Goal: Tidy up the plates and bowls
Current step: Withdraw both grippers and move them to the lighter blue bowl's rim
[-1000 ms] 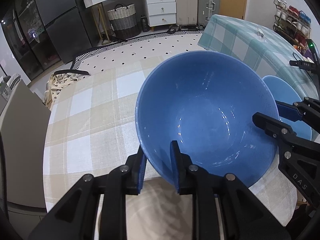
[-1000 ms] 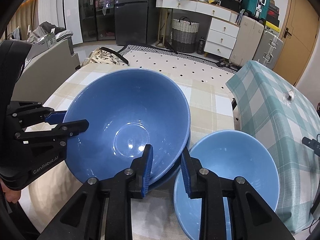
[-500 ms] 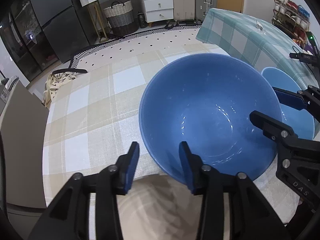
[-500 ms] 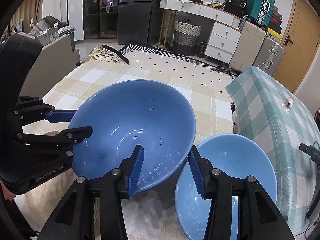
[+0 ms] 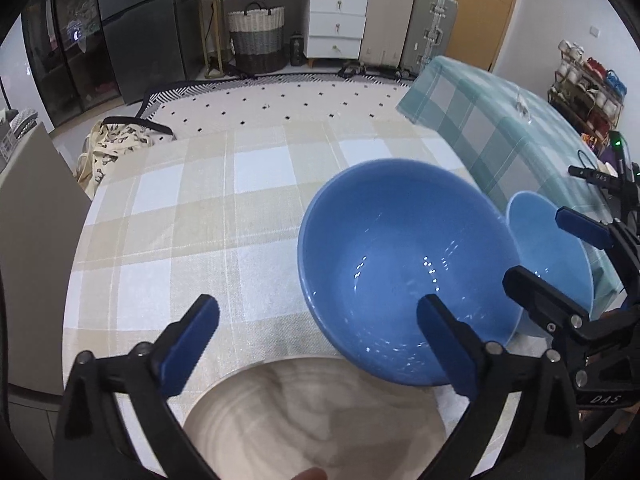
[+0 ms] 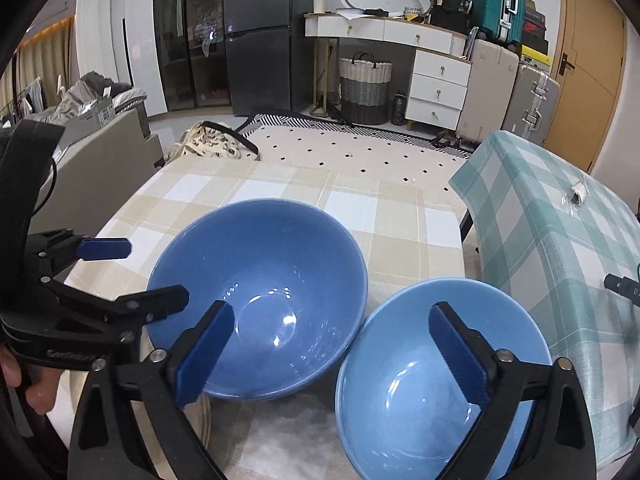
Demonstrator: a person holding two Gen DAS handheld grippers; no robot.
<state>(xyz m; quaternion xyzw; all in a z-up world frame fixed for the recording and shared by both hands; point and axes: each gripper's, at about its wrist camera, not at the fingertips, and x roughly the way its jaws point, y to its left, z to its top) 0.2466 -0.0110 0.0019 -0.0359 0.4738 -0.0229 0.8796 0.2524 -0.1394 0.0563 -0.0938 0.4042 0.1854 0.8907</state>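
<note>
— On the checked tablecloth (image 5: 192,216), where did the dark blue bowl (image 5: 404,268) sit?

— Near the front edge, free of both tools, just beside the lighter blue bowl (image 6: 432,376) and partly over a beige plate (image 5: 316,420).

— And the left gripper (image 5: 320,344)?

— A second before, it pinched the dark bowl's rim; its jaws had just been opening and stood spread wide, one finger over the bowl's inside, gripping nothing.

— The right gripper (image 6: 332,356)?

— Same: earlier clamped on that rim, now wide apart, straddling both bowls' rims.
</note>
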